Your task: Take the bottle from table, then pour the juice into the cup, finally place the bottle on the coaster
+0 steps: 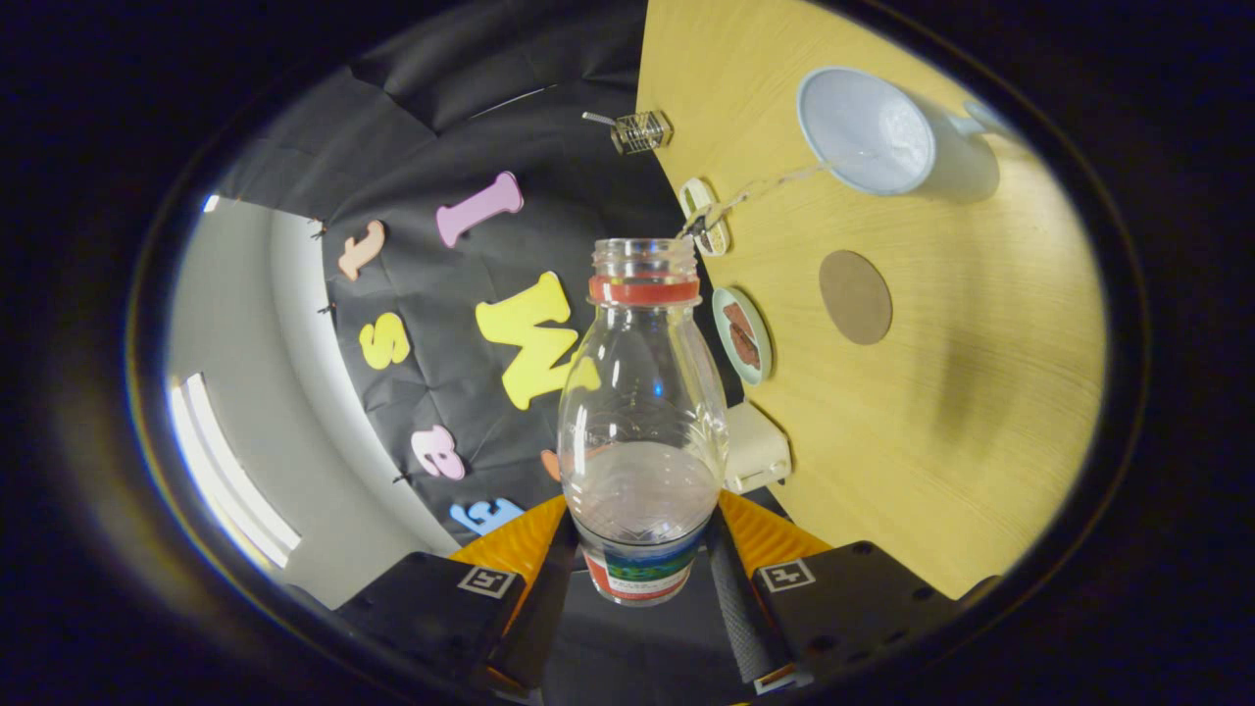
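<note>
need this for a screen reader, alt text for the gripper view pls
The gripper holds a clear plastic bottle with a red neck ring, uncapped, low down between its jaws. The view is tilted; beyond the bottle on the light wooden table are a white mug and a round brown coaster.

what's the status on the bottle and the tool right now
Tool shut on bottle, tilted toward cup. Cap off. Coaster bare, nothing in the way.
</note>
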Available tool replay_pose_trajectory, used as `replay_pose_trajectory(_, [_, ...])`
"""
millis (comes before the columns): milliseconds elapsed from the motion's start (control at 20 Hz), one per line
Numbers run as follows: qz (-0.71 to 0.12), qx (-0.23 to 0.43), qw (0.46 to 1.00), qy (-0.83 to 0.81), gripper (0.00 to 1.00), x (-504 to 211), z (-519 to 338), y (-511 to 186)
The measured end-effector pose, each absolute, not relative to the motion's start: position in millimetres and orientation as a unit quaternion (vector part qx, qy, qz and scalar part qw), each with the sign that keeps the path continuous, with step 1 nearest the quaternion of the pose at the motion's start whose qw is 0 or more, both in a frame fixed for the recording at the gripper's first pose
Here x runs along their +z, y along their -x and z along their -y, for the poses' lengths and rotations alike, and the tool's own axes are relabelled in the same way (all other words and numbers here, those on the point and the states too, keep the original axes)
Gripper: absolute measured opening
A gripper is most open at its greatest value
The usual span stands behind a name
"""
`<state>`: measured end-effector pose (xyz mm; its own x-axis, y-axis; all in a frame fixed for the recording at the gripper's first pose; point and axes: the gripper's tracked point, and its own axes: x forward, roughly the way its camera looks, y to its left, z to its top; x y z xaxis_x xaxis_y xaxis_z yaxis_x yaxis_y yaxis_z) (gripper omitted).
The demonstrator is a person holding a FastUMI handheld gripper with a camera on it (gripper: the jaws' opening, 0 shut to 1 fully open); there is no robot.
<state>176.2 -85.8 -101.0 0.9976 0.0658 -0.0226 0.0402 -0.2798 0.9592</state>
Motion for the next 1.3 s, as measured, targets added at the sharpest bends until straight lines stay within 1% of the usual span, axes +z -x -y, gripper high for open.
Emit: replay_pose_trajectory(1300, [-0.020,0.012,0.545,-0.838,0.75,-79,100,-179])
